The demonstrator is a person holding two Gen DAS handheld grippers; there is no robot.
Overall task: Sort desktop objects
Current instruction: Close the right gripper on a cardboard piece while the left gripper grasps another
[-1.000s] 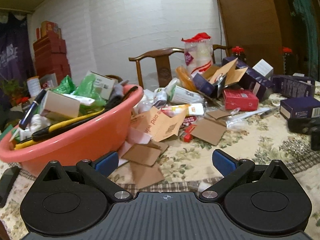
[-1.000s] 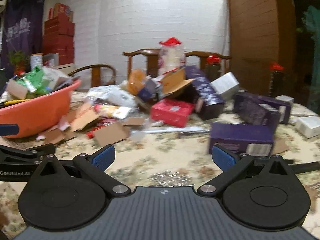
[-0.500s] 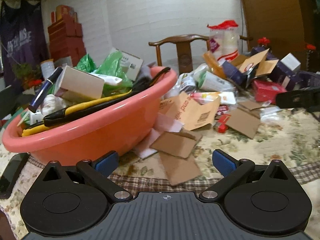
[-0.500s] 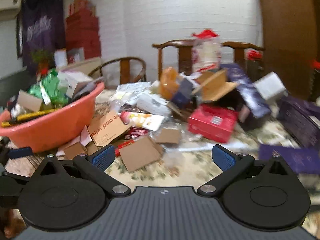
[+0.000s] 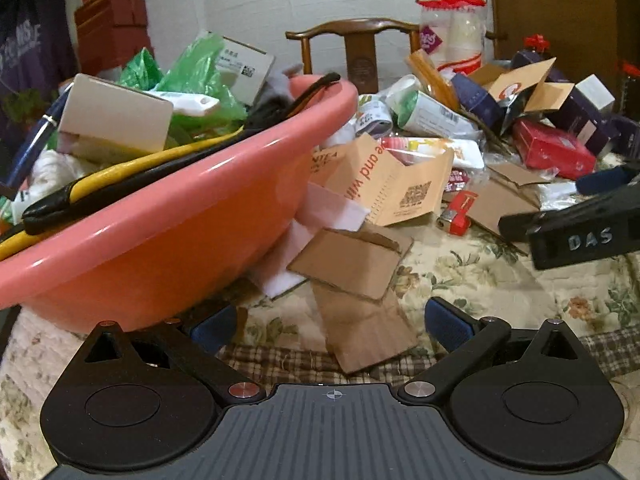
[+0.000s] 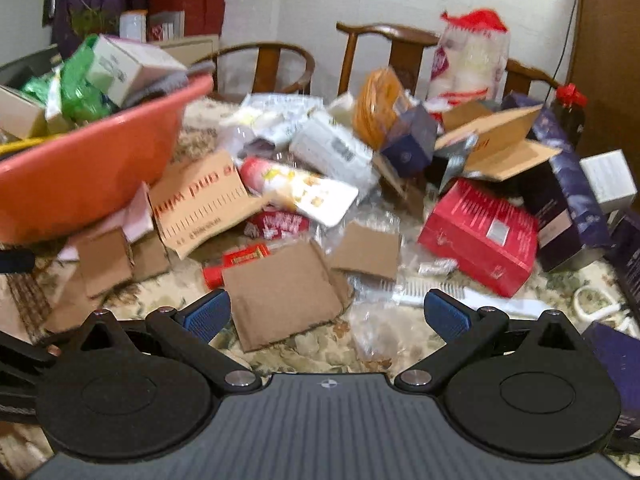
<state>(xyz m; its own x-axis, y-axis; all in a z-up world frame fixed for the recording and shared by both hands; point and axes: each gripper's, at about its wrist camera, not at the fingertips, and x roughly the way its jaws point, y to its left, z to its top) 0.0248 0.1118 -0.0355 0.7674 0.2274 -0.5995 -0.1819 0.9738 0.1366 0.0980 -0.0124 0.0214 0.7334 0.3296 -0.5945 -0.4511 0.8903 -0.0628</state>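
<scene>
A pink basin [image 5: 168,216] heaped with boxes, green bags and a yellow-black strap stands at the left. Torn brown cardboard scraps [image 5: 352,268] lie on the flowered tablecloth beside it. My left gripper [image 5: 328,324] is open and empty, low over the cloth just before those scraps. My right gripper [image 6: 326,314] is also open and empty, with a flat brown cardboard piece [image 6: 280,292] lying just beyond its fingers. A small red pack [image 6: 236,262] lies left of that piece. The right gripper's black body [image 5: 580,224] shows at the right edge of the left wrist view.
A heap of packets, a red box [image 6: 480,236], dark purple boxes [image 6: 560,184] and an open carton [image 6: 496,140] fills the table's middle and right. A white comb [image 6: 440,294] lies near the right finger. Wooden chairs [image 5: 360,48] stand behind the table.
Both grippers have swung left and closer to the basin and the cardboard scraps. The right gripper's body has come into the left wrist view. Both stay open.
</scene>
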